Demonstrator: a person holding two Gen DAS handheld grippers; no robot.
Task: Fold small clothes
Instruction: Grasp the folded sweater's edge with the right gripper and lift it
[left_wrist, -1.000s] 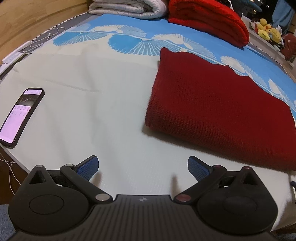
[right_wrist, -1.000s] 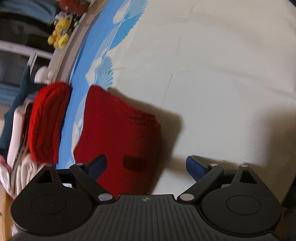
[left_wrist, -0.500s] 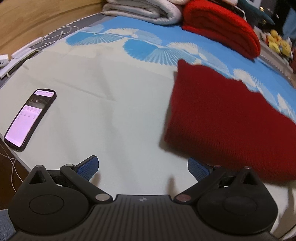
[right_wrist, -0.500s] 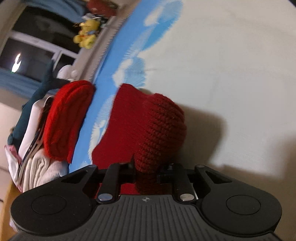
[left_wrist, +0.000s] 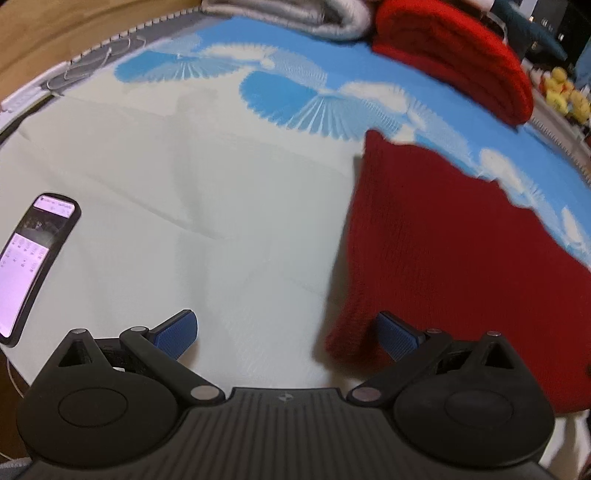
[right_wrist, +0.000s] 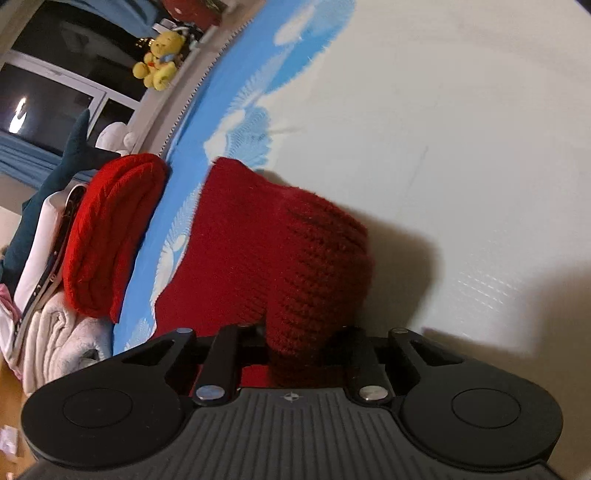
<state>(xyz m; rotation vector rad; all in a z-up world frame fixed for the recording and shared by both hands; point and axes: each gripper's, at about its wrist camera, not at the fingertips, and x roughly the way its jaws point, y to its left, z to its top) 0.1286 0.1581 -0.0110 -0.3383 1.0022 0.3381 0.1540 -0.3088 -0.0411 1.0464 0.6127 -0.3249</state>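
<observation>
One dark red knit (right_wrist: 280, 258) pinched by right hand-held gripper (right_wrist: 295, 354); left hand-held gripper (left_wrist: 286, 332) spread

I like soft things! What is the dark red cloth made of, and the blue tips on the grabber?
The dark red cloth looks like knitted wool or acrylic yarn: rows of chunky loops show, with a fuzzy, matte surface. The blue fingertips of the left gripper look like rubber or soft plastic pads: a fine grid of dots covers them. Which exactly, the look leaves open.
</observation>
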